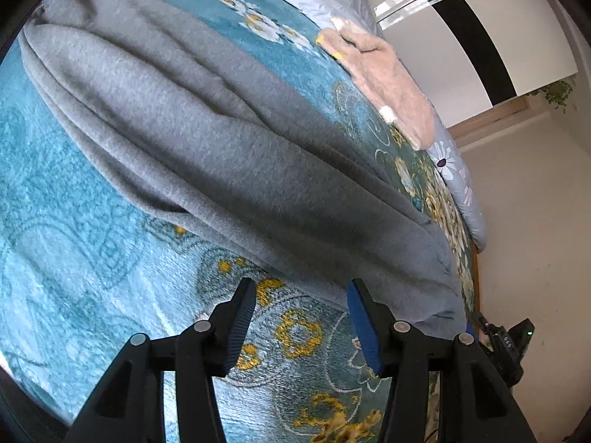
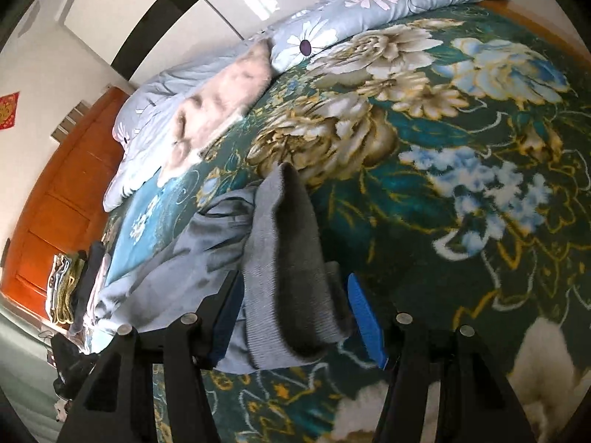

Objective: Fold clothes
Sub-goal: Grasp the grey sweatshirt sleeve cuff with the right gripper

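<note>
A grey fleece garment [image 1: 207, 136] lies in long folds on the teal floral blanket [image 1: 74, 229]. My left gripper [image 1: 300, 293] stands open just short of its near edge. Only blanket shows between the jaws, and the right fingertip [image 1: 354, 291] overlaps the hem. In the right wrist view the garment's ribbed grey cuff [image 2: 280, 258] fills the gap of my right gripper [image 2: 295, 284], which is shut on it. The end of the cuff hangs below the pads, and the rest of the garment [image 2: 199, 254] trails off to the left.
A pink fluffy cloth [image 1: 388, 74] [image 2: 221, 99] and a pale blue daisy duvet [image 1: 454, 170] [image 2: 332, 18] lie along the far side of the bed. Folded clothes [image 2: 66, 288] are stacked by an orange wooden headboard [image 2: 66, 192]. Bare floor [image 1: 535, 221] and a black device [image 1: 506, 339] lie past the bed's edge.
</note>
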`<state>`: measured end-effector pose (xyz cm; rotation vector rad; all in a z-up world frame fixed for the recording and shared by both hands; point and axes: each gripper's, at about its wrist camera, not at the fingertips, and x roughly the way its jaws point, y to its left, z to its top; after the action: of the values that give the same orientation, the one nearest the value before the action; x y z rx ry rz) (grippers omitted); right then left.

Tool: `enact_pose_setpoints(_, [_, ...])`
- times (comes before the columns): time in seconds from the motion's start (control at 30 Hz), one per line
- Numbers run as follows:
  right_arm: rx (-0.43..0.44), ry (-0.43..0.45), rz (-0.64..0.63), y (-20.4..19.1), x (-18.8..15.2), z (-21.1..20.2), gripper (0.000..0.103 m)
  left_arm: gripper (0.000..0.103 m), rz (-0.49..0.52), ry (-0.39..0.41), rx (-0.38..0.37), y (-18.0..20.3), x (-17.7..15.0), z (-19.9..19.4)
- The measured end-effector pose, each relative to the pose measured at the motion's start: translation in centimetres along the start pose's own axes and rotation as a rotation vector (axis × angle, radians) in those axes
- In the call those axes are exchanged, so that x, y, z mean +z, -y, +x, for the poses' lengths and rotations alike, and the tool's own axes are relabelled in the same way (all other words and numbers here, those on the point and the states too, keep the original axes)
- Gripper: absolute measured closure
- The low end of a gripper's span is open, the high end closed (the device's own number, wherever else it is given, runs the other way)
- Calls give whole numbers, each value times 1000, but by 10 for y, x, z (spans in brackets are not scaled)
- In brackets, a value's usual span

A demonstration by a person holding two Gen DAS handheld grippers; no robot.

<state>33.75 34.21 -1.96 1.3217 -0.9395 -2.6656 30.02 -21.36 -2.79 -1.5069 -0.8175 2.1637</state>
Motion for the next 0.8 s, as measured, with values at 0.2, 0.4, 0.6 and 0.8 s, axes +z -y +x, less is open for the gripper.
enact_pose_setpoints(0.2, [6, 41, -84, -17, -15, -8, 43, 47, -18, 5, 11, -2, 0, -2])
enact_pose_setpoints(0.4, [-32, 1, -206, -28, -27, 4, 43, 47, -3, -8, 13, 6, -3, 2])
enact_pose_setpoints(0.6, [-11, -32, -206, -27, -31, 12, 73, 47, -2, -8, 26, 9, -4, 2])
enact_pose_setpoints(0.8, [1, -57, -294, -42, -38, 13, 77, 47, 3, -11, 29, 11, -5, 4])
